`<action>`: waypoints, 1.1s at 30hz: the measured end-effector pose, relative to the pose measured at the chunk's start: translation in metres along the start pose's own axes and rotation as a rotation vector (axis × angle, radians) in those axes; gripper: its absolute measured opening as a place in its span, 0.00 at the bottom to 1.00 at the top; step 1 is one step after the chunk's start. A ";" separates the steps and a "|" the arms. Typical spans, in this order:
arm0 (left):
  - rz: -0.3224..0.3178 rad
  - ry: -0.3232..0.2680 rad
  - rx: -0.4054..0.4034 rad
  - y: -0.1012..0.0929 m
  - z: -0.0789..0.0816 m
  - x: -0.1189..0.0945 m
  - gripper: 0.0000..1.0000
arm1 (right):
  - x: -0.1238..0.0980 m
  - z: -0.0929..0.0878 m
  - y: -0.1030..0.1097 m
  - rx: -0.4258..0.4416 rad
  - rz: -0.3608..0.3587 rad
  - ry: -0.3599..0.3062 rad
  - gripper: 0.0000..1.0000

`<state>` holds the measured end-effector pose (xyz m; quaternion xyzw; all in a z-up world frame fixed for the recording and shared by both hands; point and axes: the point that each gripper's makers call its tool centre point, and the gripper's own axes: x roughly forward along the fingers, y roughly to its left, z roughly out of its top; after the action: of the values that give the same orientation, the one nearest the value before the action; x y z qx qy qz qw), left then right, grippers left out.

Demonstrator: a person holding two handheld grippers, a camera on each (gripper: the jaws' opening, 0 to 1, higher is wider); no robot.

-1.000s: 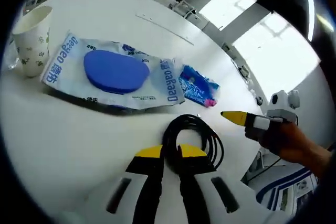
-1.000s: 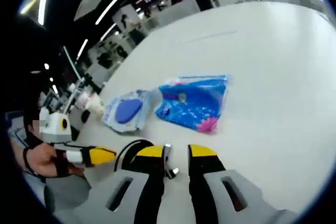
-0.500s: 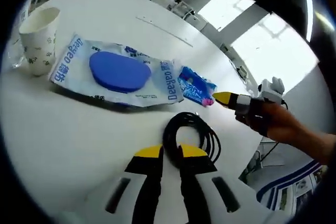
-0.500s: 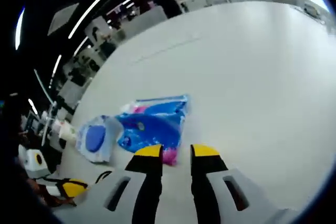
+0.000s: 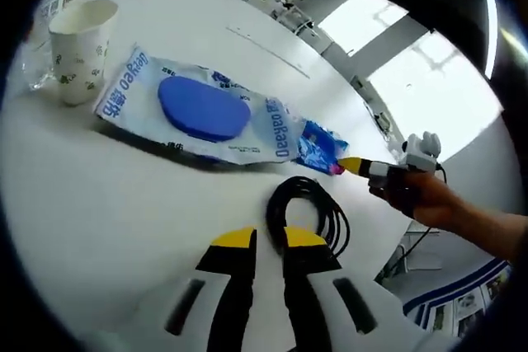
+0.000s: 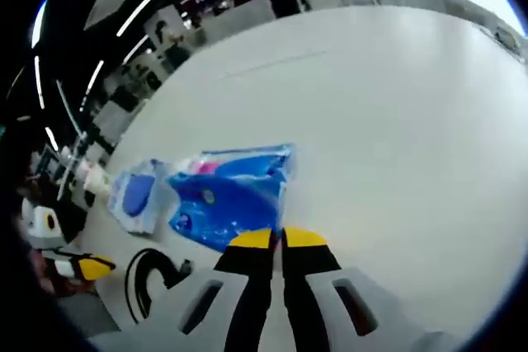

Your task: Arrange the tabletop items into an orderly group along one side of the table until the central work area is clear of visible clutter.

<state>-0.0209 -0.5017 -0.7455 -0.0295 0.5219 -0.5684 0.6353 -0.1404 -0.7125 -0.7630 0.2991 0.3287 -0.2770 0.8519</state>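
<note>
A wide white counter (image 5: pixel 99 195) runs through an open office with bright windows and ceiling strip lights behind it. Taking the wet-wipes pack (image 5: pixel 194 113) as the landmark in the left gripper view: to its left stands a paper cup (image 5: pixel 80 49), white with a small dark pattern, upright and just beside the pack's end. The pack itself lies flat, pale blue and white with printed lettering and a large blue oval lid in its middle. Against its right end lies a small blue packet (image 5: pixel 320 147) with a pink corner. Below the pack, nearer the camera, sits a coiled black cable (image 5: pixel 307 212); the left gripper (image 5: pixel 265 240) has its yellow-tipped jaws set narrowly apart at the coil's near edge, and whether they pinch the cable I cannot tell. To the right of the pack, the right gripper (image 5: pixel 353 165) comes in held by a hand (image 5: pixel 417 199), its yellow tip at the packet's pink corner.

In the right gripper view, the pack (image 6: pixel 136 194) lies left, the glossy blue packet (image 6: pixel 227 195) beside it, and the right gripper (image 6: pixel 276 239) has its jaws closed together on the packet's near edge.
</note>
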 end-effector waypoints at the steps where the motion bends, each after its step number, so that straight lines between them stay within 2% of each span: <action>1: -0.002 -0.007 -0.013 0.000 0.001 0.000 0.08 | -0.001 -0.001 -0.001 -0.001 0.001 0.002 0.01; 9: 0.003 -0.035 -0.012 0.003 0.011 -0.005 0.09 | -0.003 -0.004 -0.003 -0.012 0.018 0.012 0.02; 15: 0.017 -0.026 0.047 0.009 0.010 -0.013 0.09 | -0.002 -0.002 0.002 -0.011 0.034 0.010 0.09; 20: 0.030 -0.023 0.093 0.017 0.009 -0.021 0.10 | -0.008 -0.005 0.005 -0.031 0.033 0.002 0.11; 33: 0.070 -0.057 0.131 0.045 0.017 -0.048 0.10 | -0.025 -0.013 0.016 -0.075 0.026 -0.007 0.14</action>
<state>0.0315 -0.4588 -0.7359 0.0141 0.4661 -0.5775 0.6701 -0.1508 -0.6857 -0.7473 0.2704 0.3319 -0.2544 0.8672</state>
